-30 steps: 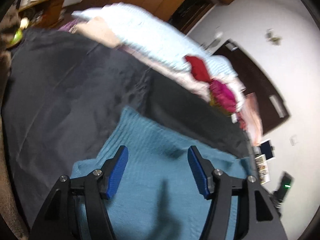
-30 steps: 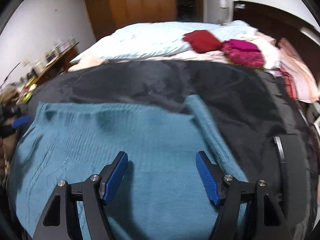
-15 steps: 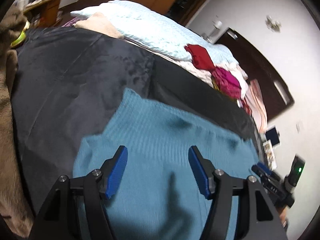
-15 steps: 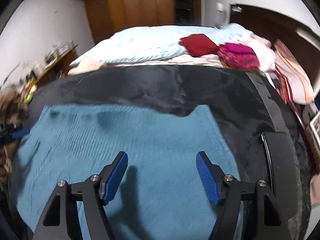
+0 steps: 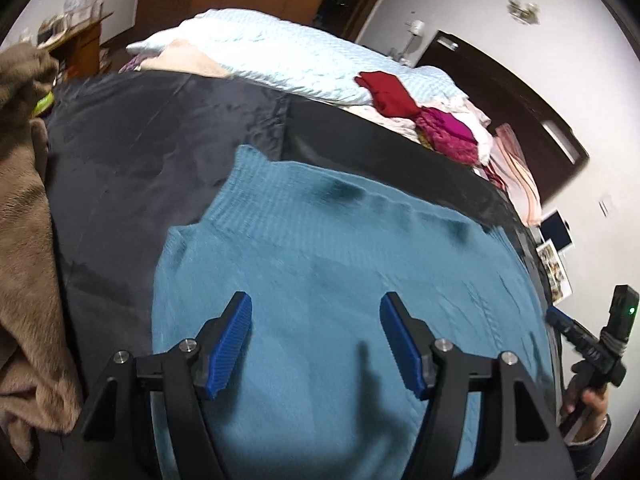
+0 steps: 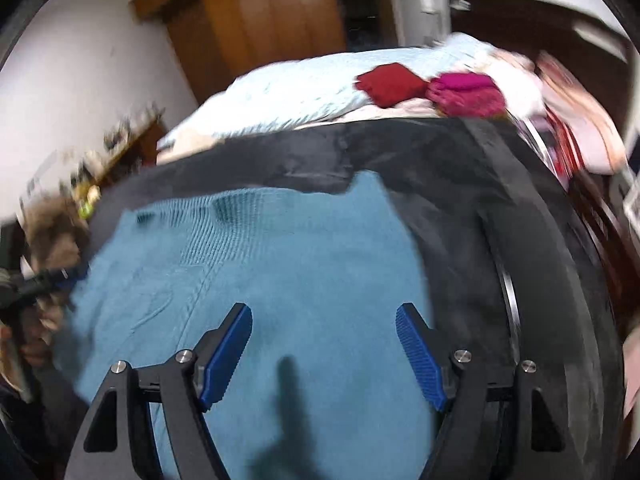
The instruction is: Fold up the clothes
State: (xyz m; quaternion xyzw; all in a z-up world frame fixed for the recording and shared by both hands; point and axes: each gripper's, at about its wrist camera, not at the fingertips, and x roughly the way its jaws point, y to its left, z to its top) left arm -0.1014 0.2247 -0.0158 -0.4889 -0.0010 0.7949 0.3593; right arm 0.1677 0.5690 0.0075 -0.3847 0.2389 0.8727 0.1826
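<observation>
A teal knit sweater (image 5: 340, 272) lies spread flat on a dark blanket (image 5: 132, 148) on the bed; it also shows in the right wrist view (image 6: 288, 280). My left gripper (image 5: 316, 340) hovers over the sweater's left part, jaws wide apart and empty. My right gripper (image 6: 324, 348) hovers over its right part, also wide apart and empty. The right gripper's blue tip shows at the sweater's right edge in the left wrist view (image 5: 560, 320). The right wrist view is blurred.
A brown fleece (image 5: 24, 240) is heaped at the left of the blanket. Behind lie a light blue quilt (image 5: 288, 60), a red garment (image 5: 388, 92) and a magenta garment (image 5: 448, 132). A wooden wardrobe (image 6: 276, 28) stands at the back.
The sweater's right sleeve, which lay out to the right, is now folded in, leaving a straight right edge. Both grippers have drawn back a little and stayed open.
</observation>
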